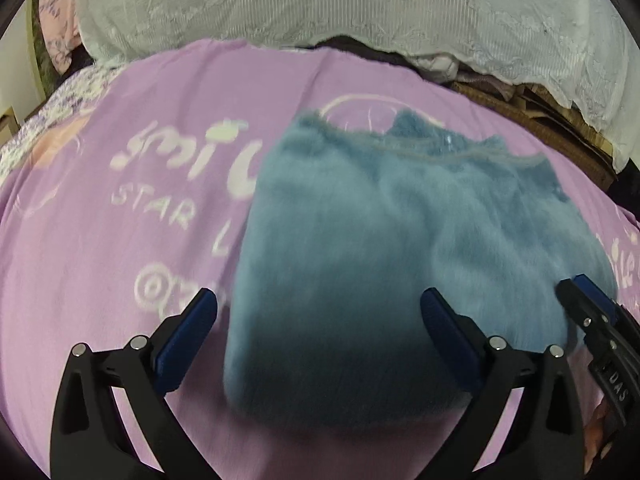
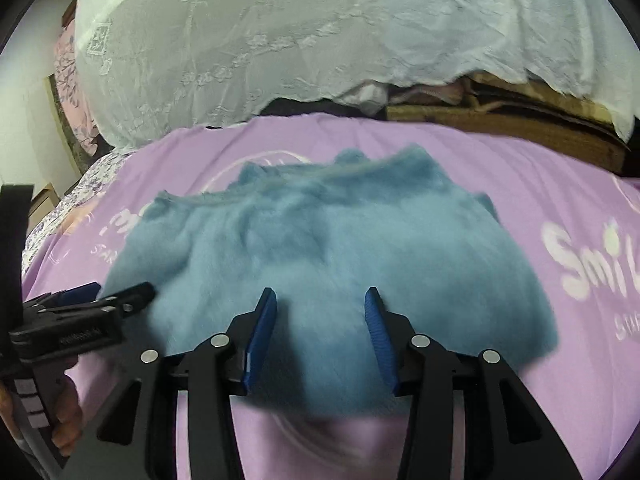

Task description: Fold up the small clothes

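Observation:
A fluffy blue garment lies folded on a purple sheet with white lettering. My left gripper is open just above the garment's near left edge, one blue pad over the sheet, the other over the fleece. In the right wrist view the same garment fills the middle. My right gripper is partly open over its near edge, holding nothing. The left gripper shows at the left of that view; the right gripper shows at the right edge of the left wrist view.
A white lace cover drapes over a pile behind the sheet. Brown folded fabric lies at the back right. A floral cloth hangs at the far left. The purple sheet spreads on both sides of the garment.

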`<state>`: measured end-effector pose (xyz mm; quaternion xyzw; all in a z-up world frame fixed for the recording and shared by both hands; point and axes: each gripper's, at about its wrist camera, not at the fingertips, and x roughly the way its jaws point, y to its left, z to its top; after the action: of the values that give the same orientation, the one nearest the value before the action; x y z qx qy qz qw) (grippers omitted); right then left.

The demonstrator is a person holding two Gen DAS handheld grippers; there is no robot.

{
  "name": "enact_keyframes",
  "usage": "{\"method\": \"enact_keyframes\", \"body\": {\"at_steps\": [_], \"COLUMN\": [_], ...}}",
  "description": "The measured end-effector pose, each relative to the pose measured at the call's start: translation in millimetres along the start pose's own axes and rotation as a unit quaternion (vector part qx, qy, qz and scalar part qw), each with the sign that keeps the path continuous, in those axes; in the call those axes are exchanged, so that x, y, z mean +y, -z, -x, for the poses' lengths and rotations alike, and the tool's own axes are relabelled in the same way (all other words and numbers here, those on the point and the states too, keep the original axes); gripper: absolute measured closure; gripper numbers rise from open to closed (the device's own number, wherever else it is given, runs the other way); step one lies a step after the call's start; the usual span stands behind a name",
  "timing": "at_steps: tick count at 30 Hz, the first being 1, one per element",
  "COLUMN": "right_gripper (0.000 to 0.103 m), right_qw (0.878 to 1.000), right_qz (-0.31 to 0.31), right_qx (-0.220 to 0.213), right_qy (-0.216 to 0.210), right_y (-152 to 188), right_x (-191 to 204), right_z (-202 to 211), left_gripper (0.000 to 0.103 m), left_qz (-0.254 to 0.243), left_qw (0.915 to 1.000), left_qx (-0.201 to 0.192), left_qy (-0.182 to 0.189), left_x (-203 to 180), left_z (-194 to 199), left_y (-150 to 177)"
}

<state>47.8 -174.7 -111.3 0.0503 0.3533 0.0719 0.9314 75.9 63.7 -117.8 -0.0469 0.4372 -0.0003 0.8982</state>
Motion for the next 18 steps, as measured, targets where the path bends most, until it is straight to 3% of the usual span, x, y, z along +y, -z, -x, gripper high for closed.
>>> {"method": "enact_keyframes", "body": {"at_steps": [5, 13, 18], "right_gripper": [0.056, 0.056, 0.051], "right_qw": [1.000, 0.999, 0.999], "right_qz": [0.005, 0.031, 0.035], "right_qx": [0.009, -0.016, 0.000], "right_qy": [-0.001, 0.012, 0.015], "right_y": [5.2, 10.0, 13.0], "right_x": [-3.5, 14.3, 15.0], "right_z": [-4.9, 13.3, 3.1], "left_gripper": [0.004, 0.005, 0.004], "left_qz": [0.005, -0.018, -0.046], "left_qw": [0.9998, 0.9991, 0.9983], "left_qx": [0.017, -0.037, -0.025], "left_qy": [0.006, -0.008, -0.027], "left_x": [3.6, -10.6, -22.1], "left_z": [-13.2, 19.6, 5.1], "left_y": [8.3, 13.5, 17.9]}}
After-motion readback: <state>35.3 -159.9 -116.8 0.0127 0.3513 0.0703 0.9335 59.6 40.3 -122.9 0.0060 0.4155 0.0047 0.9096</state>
